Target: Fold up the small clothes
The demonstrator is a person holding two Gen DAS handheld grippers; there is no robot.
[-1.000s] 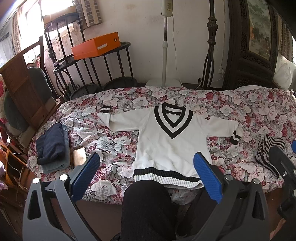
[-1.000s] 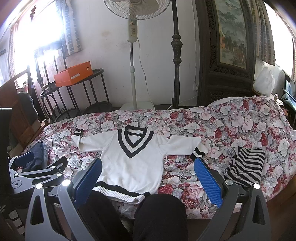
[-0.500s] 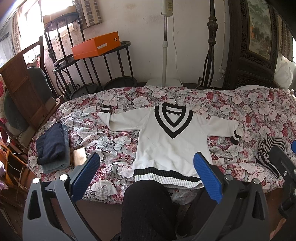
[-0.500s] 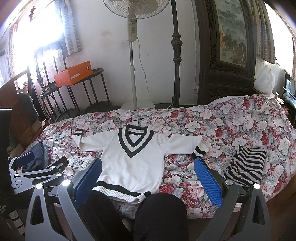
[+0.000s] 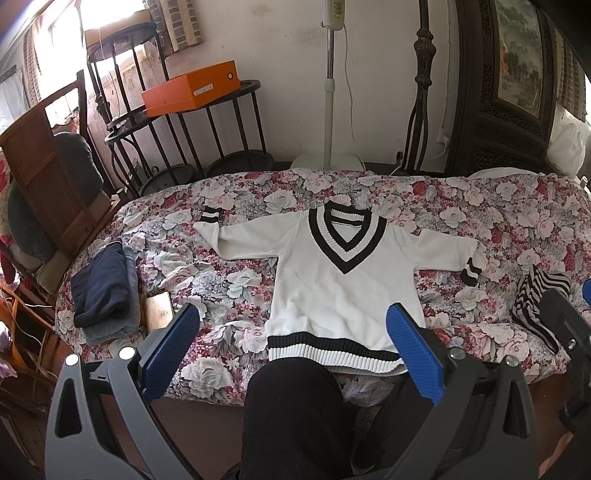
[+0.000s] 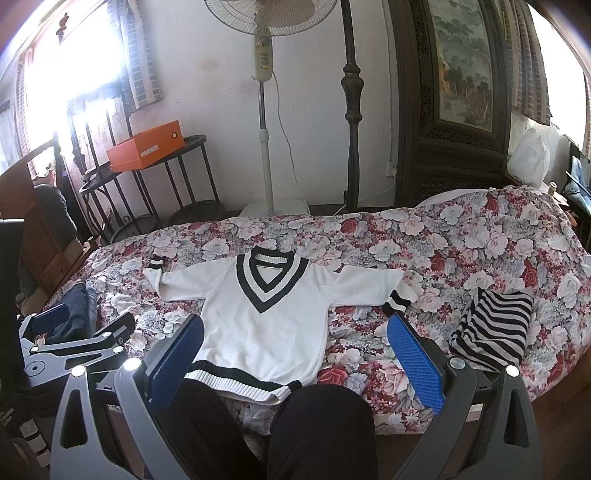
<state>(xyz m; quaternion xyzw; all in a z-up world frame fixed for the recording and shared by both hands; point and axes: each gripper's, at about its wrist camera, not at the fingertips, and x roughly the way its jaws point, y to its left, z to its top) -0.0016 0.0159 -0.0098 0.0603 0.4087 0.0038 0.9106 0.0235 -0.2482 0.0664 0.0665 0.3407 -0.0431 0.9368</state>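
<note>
Fan head (image 6: 270,14) only in right view, above sweater (image 6: 266,317).

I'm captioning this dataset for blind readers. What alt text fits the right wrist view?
A white V-neck sweater with black trim lies spread flat on a floral bedspread, framed by the open right gripper. A folded striped garment lies to its right; the left gripper shows at the left edge.
</note>
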